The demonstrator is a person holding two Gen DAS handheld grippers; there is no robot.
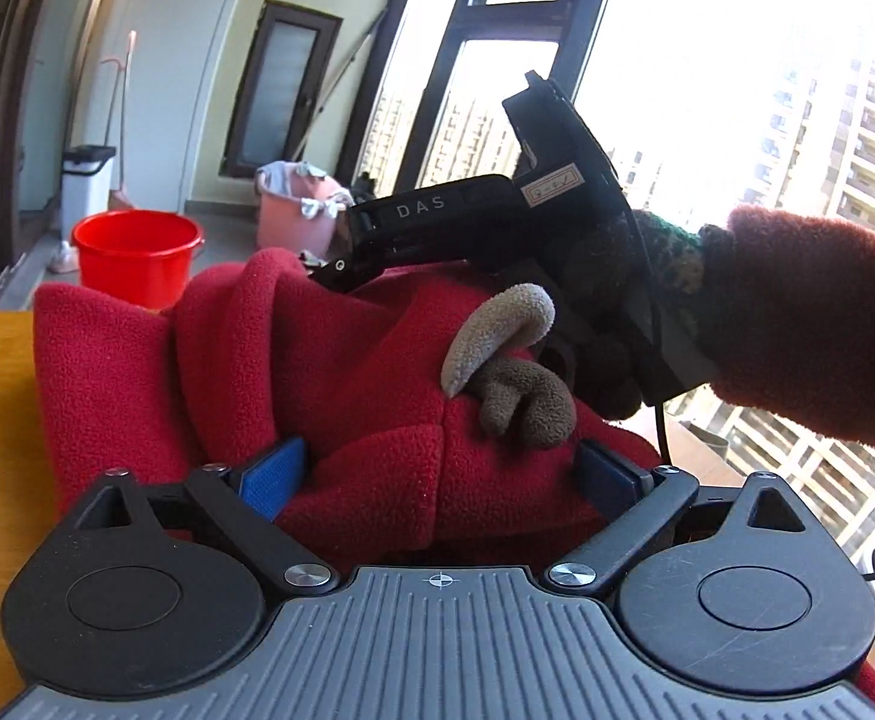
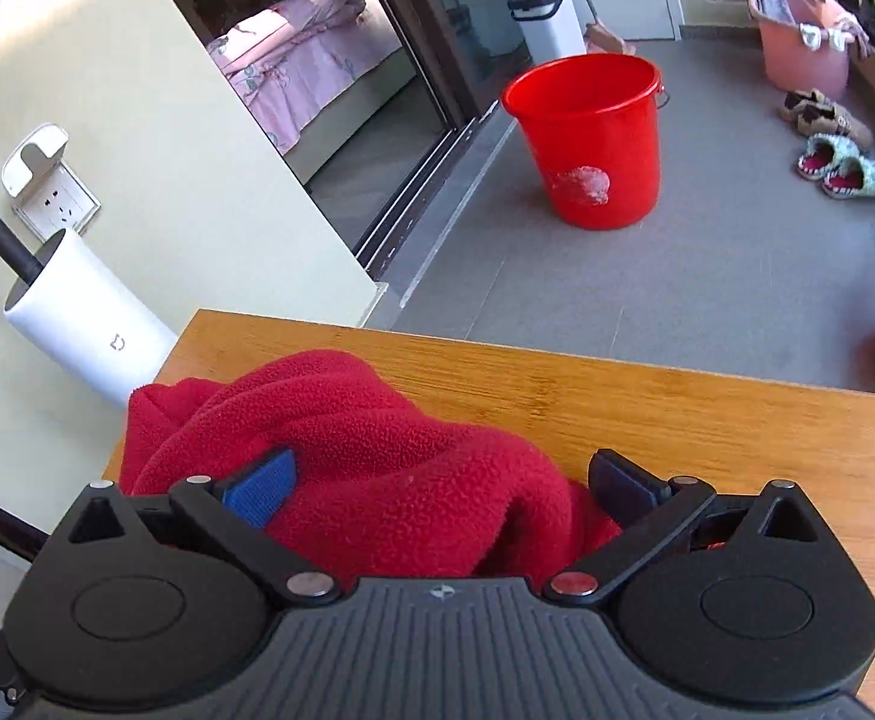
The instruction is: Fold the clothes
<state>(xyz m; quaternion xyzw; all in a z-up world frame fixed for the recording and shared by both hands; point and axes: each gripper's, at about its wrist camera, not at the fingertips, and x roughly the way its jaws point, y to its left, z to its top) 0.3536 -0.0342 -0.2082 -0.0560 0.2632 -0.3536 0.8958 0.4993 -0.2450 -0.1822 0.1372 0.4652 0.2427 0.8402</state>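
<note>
Garment: a red fleece garment (image 1: 341, 360) is lying bunched in thick folds on the wooden table (image 2: 707, 414), near its left edge in the right wrist view; two stuffed antler-like pieces, one beige (image 1: 497, 330) and one brown (image 1: 527, 402), are sticking out of its top.
Left gripper: the left gripper (image 1: 443, 474) is standing spread wide, its blue pads flanking a hump of the fleece without pinching it.
Right gripper: the right gripper (image 2: 443, 480) is likewise gaping wide over the fleece, a fold lying between its fingers, not clamped.
Right hand: a dark red fuzzy sleeve (image 1: 815, 324) is reaching in over the far side of the garment.
Floor: a red bucket (image 2: 587, 138) is standing beyond the table, a pink laundry basket (image 2: 803, 42) farther back, slippers (image 2: 845, 168) beside the wall.
Beside table: a white cylinder (image 2: 83, 318) is leaning by the table's left corner.
</note>
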